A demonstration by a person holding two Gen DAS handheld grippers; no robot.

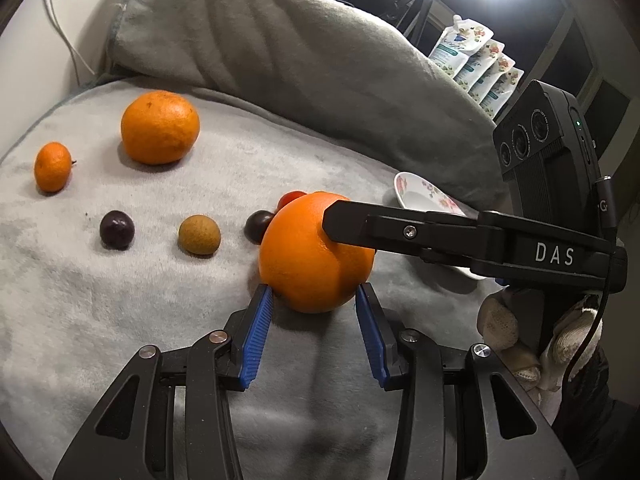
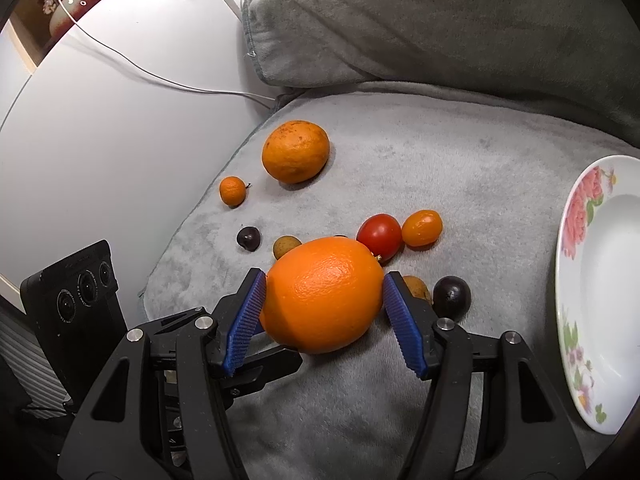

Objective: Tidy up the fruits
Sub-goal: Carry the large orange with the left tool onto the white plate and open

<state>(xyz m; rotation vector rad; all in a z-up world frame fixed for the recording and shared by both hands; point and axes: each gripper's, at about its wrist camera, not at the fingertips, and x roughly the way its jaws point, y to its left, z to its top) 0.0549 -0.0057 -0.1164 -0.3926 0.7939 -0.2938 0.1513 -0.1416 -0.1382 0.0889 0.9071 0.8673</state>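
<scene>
Where the grippers meet: both close on one large orange [image 2: 324,300] over the grey fleece blanket [image 2: 460,176].
Right gripper [image 2: 326,276]: blue ribbed pads [image 2: 246,316] press the orange's two flanks at a medium spread, so the fruit is held.
Left gripper [image 1: 314,288]: set narrow, with the pad tips at the orange's lower sides. Whether they press on it cannot be told. In the right wrist view one of its black fingers lies under the fruit.
Gloved hand [image 1: 520,332]: grips the right gripper's handle, at the right edge of the left wrist view.
Near fruit, right side: a brown longan-like fruit [image 2: 418,286] sits just behind the right pad, with a dark round fruit [image 2: 452,294] beside it.
Near fruit, behind: a red cherry tomato [image 2: 379,236] touches a small oval orange fruit [image 2: 422,227]. A second brown fruit [image 2: 286,246] and a second dark fruit [image 2: 249,239] lie to the left.
Far fruit: a big mandarin [image 2: 296,151] and a small mandarin [image 2: 232,191] lie near the blanket's far left edge, well apart from the held orange.
Plate [image 2: 576,216]: white with a floral rim, on the blanket at the right, with nothing seen in the visible part.
Background: a grey folded cushion [image 1: 260,32] lies behind the blanket.
</scene>
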